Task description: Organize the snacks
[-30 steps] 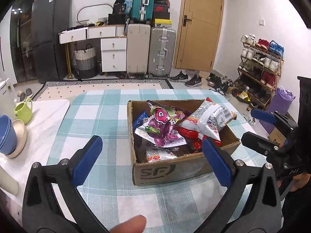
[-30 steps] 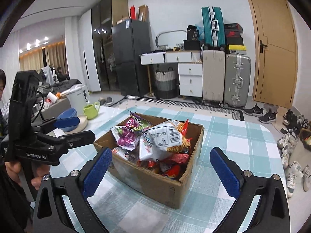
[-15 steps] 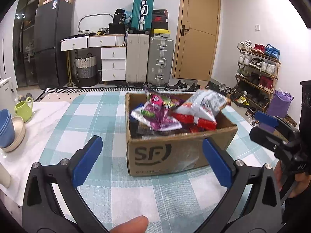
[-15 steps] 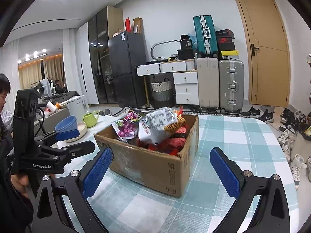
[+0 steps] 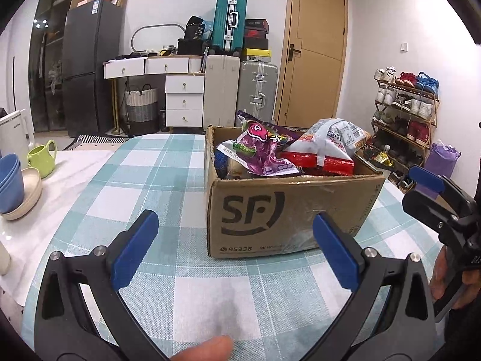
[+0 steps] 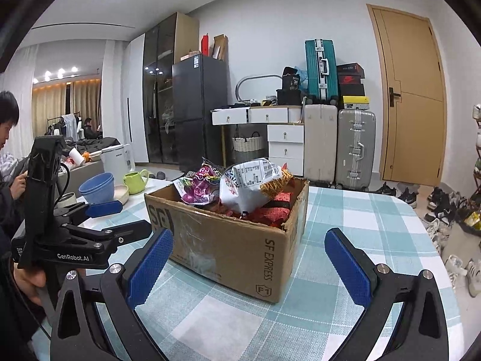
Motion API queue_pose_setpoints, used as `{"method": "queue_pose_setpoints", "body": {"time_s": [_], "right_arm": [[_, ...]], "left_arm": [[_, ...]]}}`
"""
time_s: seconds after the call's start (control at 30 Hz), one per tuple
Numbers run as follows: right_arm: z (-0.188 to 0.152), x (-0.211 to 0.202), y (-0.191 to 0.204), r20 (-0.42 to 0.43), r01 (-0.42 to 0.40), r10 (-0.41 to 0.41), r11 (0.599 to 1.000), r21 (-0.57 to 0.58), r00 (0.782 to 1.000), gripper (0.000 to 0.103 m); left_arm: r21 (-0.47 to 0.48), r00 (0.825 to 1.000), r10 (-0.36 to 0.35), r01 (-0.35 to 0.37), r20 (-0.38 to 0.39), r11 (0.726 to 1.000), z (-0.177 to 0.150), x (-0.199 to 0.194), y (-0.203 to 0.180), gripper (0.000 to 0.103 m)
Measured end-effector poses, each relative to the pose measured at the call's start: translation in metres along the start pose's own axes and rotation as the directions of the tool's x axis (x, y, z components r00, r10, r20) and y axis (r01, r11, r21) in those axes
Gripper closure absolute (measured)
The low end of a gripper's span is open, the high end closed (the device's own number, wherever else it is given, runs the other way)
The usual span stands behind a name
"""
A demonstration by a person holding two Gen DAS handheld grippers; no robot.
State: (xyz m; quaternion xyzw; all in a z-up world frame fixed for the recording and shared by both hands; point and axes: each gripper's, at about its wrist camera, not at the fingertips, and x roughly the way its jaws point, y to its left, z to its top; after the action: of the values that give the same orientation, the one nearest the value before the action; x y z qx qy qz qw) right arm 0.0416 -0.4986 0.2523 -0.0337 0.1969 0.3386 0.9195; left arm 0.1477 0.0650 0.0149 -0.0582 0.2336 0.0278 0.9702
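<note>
Two hand-held grippers face a snack-filled carton on a teal-check table (image 5: 144, 180), seen low from both wrist cams. Centre frame, the cardboard box (image 5: 288, 210) marked SF sits flat on the cloth w/ packets heaped above its rim: a white chip bag (image 5: 333, 141) at upper right of the pile, a purple candy packet (image 5: 258, 147) at upper left, red packs (image 5: 318, 161) beneath. No snacks show loose on the cloth, so the scene fits either a box waiting to be sorted out or one already packed; pics don't settle which. Left gripper (image 5: 234, 246), lower centre of its own view, is spread wide w/ nothing between the blue pads, short of the box front. Right gripper (image 6: 249, 258) is likewise spread wide and empty, near the box corner. At far left, blue bowls (image 5: 10, 180) and a green mug (image 5: 42, 158) stand on a white top, well apart from the box.
</note>
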Motion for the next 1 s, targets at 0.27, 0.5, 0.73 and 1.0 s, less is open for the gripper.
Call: {"method": "queue_pose_setpoints", "body": {"time_s": [0.27,0.5,0.73,1.0], "right_arm": [[-0.006,0.001,-0.005,0.011,-0.006,0.006,0.999,0.031,1.0,0.001],[-0.006,0.001,-0.008,0.014,-0.01,0.01,0.999,0.043,1.0,0.001],[-0.007,0.001,-0.006,0.015,-0.011,0.011,1.0,0.029,1.0,0.001],[-0.008,0.001,-0.005,0.014,-0.012,0.012,1.0,0.027,1.0,0.001]], "left_arm": [[0.054,1.0,0.006,-0.006,0.002,0.999,-0.006,0.011,-0.011,0.001],[0.022,1.0,0.01,-0.011,0.029,1.0,-0.008,0.01,-0.006,0.001],[0.024,1.0,0.013,-0.013,0.027,1.0,-0.009,0.014,-0.003,0.001],[0.023,1.0,0.011,-0.012,0.028,1.0,-0.013,0.008,-0.004,0.001]]}}
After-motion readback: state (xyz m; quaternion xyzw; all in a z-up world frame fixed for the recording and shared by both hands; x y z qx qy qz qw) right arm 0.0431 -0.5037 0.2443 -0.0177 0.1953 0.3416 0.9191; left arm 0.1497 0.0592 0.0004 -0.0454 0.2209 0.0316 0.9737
